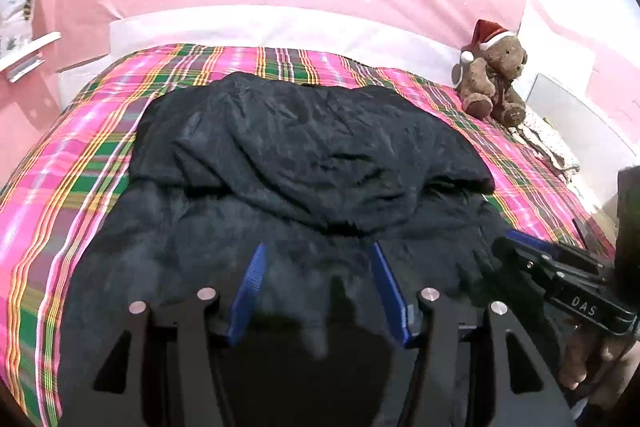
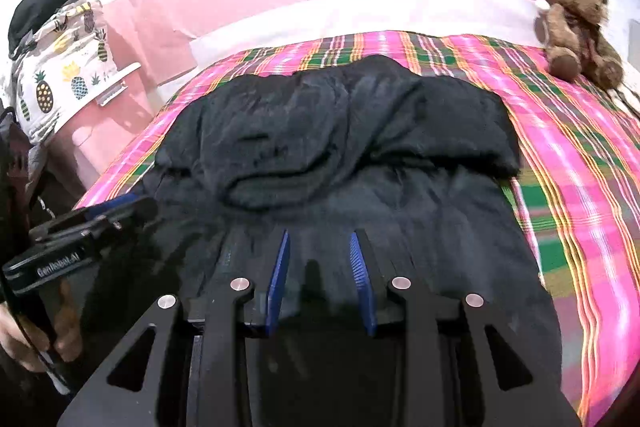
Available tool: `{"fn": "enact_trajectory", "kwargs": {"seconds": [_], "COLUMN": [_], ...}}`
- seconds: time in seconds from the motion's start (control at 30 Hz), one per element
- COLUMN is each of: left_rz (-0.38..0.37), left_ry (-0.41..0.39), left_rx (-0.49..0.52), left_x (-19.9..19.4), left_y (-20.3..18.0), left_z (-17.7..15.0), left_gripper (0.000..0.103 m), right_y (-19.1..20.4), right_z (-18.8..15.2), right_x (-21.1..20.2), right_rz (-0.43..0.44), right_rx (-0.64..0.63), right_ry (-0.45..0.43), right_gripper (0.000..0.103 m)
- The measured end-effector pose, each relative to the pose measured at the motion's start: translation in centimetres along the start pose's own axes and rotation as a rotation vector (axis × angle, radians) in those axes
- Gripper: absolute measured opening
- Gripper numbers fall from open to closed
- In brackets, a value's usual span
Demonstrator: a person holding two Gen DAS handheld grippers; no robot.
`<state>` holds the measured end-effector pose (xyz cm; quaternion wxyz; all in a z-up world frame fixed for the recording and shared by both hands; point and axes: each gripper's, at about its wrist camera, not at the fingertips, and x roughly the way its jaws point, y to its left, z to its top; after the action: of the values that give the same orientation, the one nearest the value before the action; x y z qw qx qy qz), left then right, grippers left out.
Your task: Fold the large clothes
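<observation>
Presently listed: one black garment (image 1: 304, 163), partly folded, on one plaid bedspread (image 1: 72, 163); one Santa-hatted teddy bear (image 1: 494, 75) at the far corner, well apart. Left gripper (image 1: 318, 251) and right gripper (image 2: 318, 239): two, jaws apart, over the garment's near edge.

Black garment (image 1: 304, 163); pink-green plaid bedcover (image 1: 72, 163).

Left gripper (image 1: 318, 249) pointed forward, jaws spread wide, nothing between the blue pads (image 1: 250, 287). Right gripper (image 2: 318, 237) alongside it, level, jaws also parted and empty. Each gripper showed at the edge of the other's view, a bare hand (image 2: 28, 339) wrapped round its handle.
</observation>
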<state>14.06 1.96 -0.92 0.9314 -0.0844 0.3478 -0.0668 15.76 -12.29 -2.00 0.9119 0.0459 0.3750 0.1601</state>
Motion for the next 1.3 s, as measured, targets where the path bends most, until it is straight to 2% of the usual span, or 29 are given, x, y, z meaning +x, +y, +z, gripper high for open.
{"fn": "enact_trajectory", "kwargs": {"seconds": [0.1, 0.23, 0.37, 0.57, 0.9, 1.1, 1.3], "left_rz": [0.010, 0.047, 0.075, 0.102, 0.184, 0.253, 0.309], "left_ry": [-0.006, -0.005, 0.007, 0.006, -0.047, -0.043, 0.004], "left_rx": [-0.004, -0.010, -0.014, -0.009, -0.015, -0.059, -0.106], "left_x": [-1.7, -3.6, -5.4, -8.4, -11.1, -10.8, -8.9], "left_y": [0.1, 0.3, 0.5, 0.7, 2.2, 5.6, 9.3], "left_z": [-1.7, -4.2, -6.6, -9.1, -9.5, -9.3, -9.8], "left_gripper": [0.057, 0.057, 0.057, 0.057, 0.069, 0.073, 0.073], "right_y": [-0.5, -0.5, -0.2, -0.5, -2.9, -6.2, -9.1], "right_z": [-2.1, -4.7, -7.1, -8.8, -10.0, -10.3, -10.4], "right_x": [-1.7, -3.8, -6.0, -8.6, -10.8, -11.1, -10.4], "right_rz": [-0.024, -0.055, -0.088, -0.098, -0.141, -0.190, -0.222], "right_rx": [0.017, 0.012, -0.016, 0.002, 0.068, 0.136, 0.206], "right_ry": [0.000, 0.000, 0.003, -0.010, -0.042, -0.046, -0.027], "right_gripper": [0.032, 0.045, 0.047, 0.052, 0.060, 0.061, 0.065]}}
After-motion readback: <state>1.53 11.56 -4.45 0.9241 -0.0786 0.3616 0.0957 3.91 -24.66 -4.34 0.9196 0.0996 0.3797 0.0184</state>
